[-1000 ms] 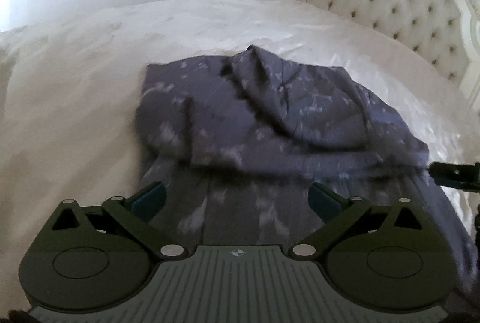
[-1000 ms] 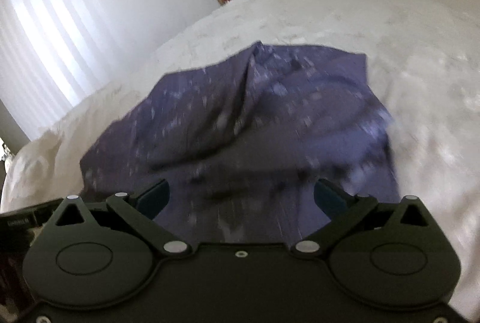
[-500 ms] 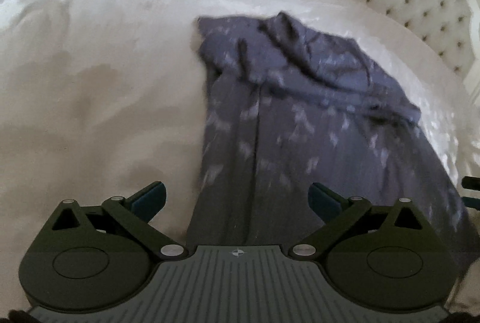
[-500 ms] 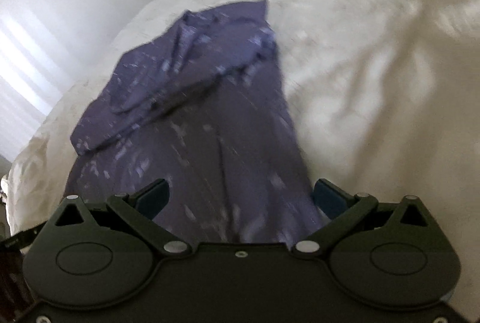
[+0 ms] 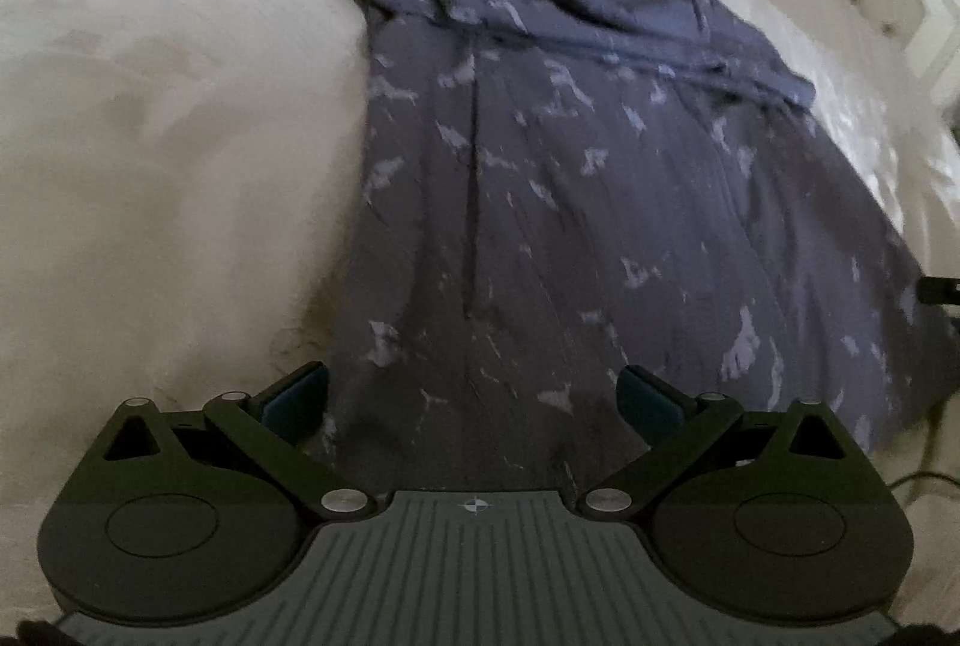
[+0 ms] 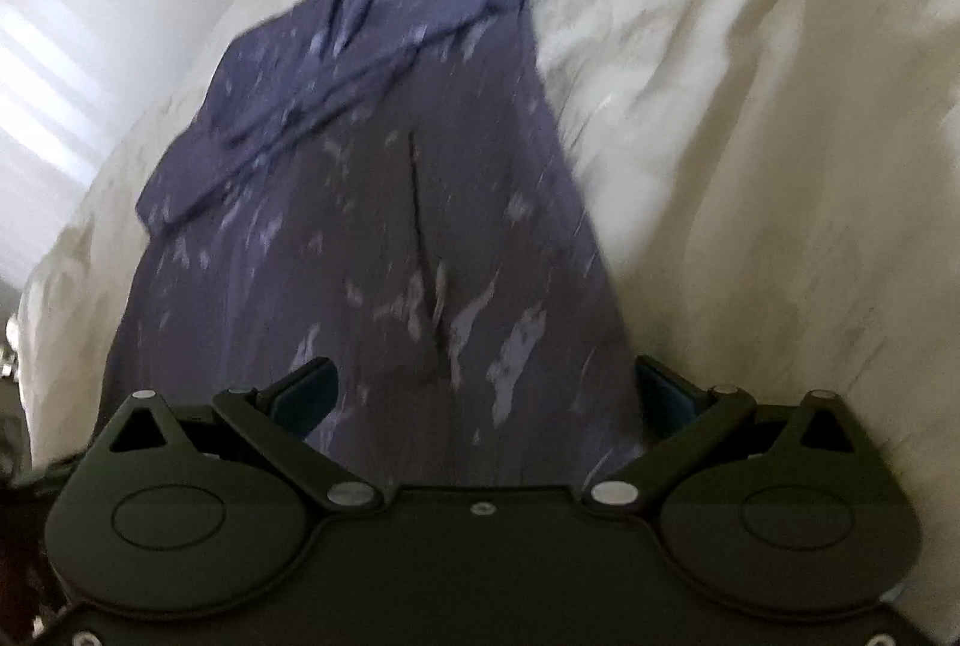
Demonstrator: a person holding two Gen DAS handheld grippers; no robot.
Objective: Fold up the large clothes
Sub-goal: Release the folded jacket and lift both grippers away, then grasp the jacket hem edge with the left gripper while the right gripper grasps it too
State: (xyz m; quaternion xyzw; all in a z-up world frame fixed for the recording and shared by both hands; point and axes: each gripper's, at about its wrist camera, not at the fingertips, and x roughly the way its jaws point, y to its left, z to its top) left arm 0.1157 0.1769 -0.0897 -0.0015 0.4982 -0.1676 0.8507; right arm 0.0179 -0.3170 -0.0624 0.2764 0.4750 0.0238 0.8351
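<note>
**On white bed: one garment, two grippers**

Ahead of my left gripper lies one purple patterned garment on the bed, its near hem between spread, empty fingers. My right gripper likewise gapes, holding nothing.

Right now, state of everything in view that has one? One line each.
Garment: spread lengthwise on the bed, far end folded back over itself, creases down the middle, near end runs under both grippers.
Bedspread: on the bed, wrinkled.
Left gripper: open, fabric between the fingers, no grip visible.
Right gripper: open, fabric between the fingers, no grip visible.
</note>
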